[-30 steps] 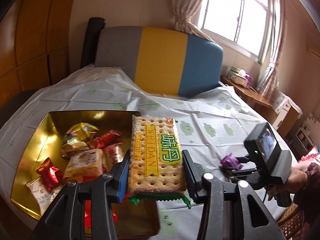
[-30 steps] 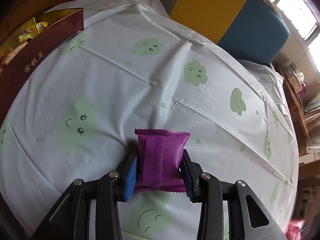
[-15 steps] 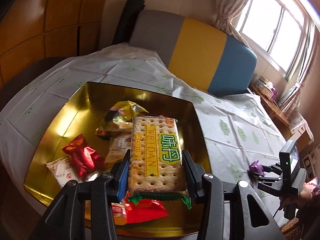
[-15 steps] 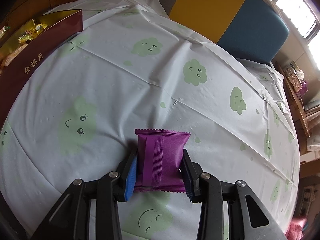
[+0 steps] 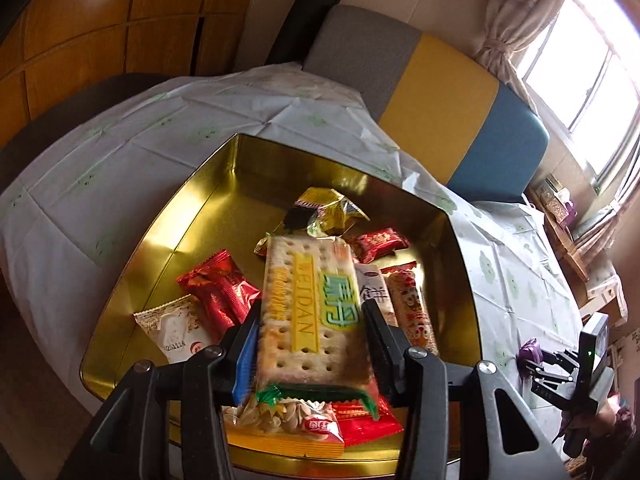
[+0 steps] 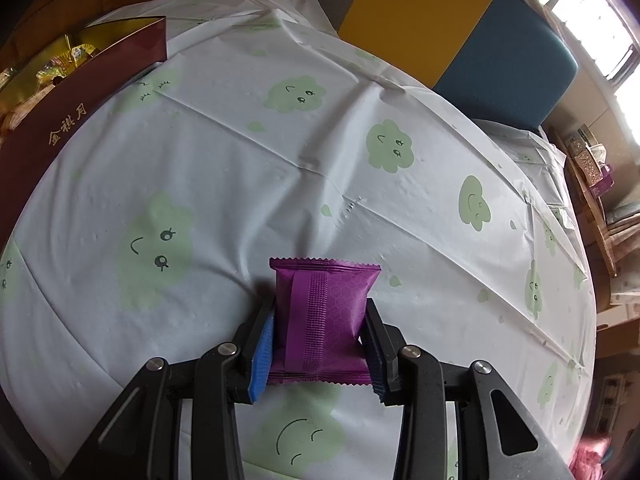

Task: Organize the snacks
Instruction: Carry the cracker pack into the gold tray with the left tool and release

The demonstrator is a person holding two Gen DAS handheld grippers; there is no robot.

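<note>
My left gripper (image 5: 312, 344) is shut on a cracker pack (image 5: 310, 308) with a yellow and green label, held over the gold tin (image 5: 192, 208). Several wrapped snacks lie in the tin: red packets (image 5: 220, 290), a gold one (image 5: 326, 210), a white sachet (image 5: 176, 330) and a seed bag (image 5: 280, 420). My right gripper (image 6: 320, 344) is shut on a purple snack packet (image 6: 324, 316) just above the cloth. That gripper with its purple packet (image 5: 530, 352) also shows at the far right of the left wrist view.
A white tablecloth with green cloud faces (image 6: 296, 96) covers the round table. The tin's dark red wall (image 6: 80, 108) stands at the table's left. A grey, yellow and blue chair back (image 5: 440, 92) is behind the table, and a wooden shelf (image 6: 588, 176) at the right.
My left gripper has carried the cracker pack leftward from the tin's right edge to over its middle, lower and rolled. The right gripper and purple packet have stayed put.
</note>
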